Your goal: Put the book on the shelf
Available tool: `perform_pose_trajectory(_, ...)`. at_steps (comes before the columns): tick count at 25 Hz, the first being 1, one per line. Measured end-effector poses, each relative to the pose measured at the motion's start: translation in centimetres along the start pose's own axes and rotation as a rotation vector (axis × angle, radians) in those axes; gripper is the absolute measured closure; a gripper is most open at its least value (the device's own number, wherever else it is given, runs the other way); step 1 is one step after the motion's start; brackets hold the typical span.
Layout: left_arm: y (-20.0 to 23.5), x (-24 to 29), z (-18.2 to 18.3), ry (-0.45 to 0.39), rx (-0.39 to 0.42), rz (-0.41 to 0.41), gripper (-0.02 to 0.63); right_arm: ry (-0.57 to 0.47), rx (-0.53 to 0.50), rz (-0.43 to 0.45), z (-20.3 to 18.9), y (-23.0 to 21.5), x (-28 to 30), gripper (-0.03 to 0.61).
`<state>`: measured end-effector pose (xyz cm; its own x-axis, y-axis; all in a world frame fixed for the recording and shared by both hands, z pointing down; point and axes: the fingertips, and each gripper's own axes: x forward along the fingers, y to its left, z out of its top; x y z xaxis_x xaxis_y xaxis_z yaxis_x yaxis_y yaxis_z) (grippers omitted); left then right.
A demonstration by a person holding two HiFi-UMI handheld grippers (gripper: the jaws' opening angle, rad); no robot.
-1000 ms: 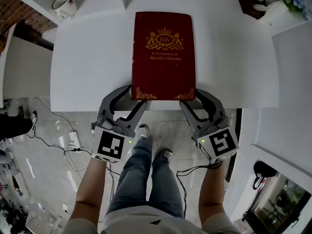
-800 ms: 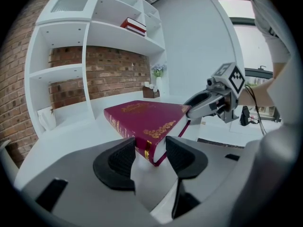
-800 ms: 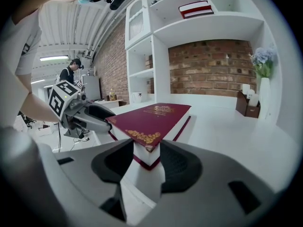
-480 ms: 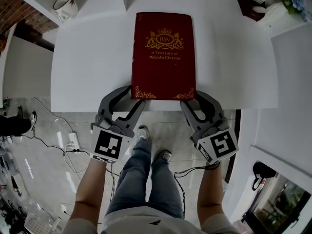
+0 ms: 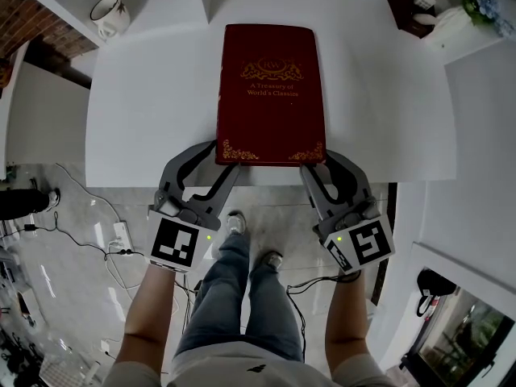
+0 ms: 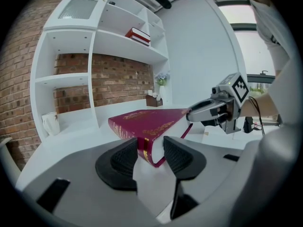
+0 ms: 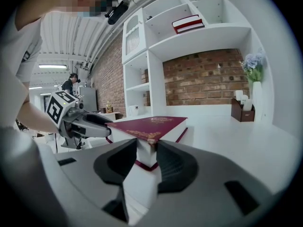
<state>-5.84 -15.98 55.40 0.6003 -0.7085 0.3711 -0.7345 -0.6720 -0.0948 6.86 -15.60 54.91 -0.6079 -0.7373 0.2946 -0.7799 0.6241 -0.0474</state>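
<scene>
White counter (image 5: 145, 119) fills the upper half of the head view and is backed by a white shelf unit (image 6: 118, 37) set against a brick wall. A dark red book (image 5: 270, 95) with gilt lettering is shown resting on the counter, cover up, at 12 o'clock from the person, its near short edge at the counter's front edge. The left gripper (image 5: 224, 156) is placed at the book's 7 o'clock corner and the right gripper (image 5: 316, 160) at its 5 o'clock corner. In the left gripper view the spine-side corner is clamped between the two fingers (image 6: 124, 159), which have just been closing. In the right gripper view the page-side corner is likewise pinched between fingers (image 7: 173, 167) that have just been closing. A mug (image 5: 109, 13) is seen in a low shelf bay at 10 o'clock from the book, and a small wooden box (image 5: 411, 2) at 1 o'clock. Two stacked books (image 7: 189, 23) are shown on an upper shelf.
</scene>
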Motion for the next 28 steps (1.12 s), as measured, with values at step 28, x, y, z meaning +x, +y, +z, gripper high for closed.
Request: perform_pose_trajectory(28, 0.1, -2.6, 10.0, -0.163, 0.027, 0.023, 0.445, -0.160, -0.036, -0.065, 9.7, -0.9, -4.2, 0.457)
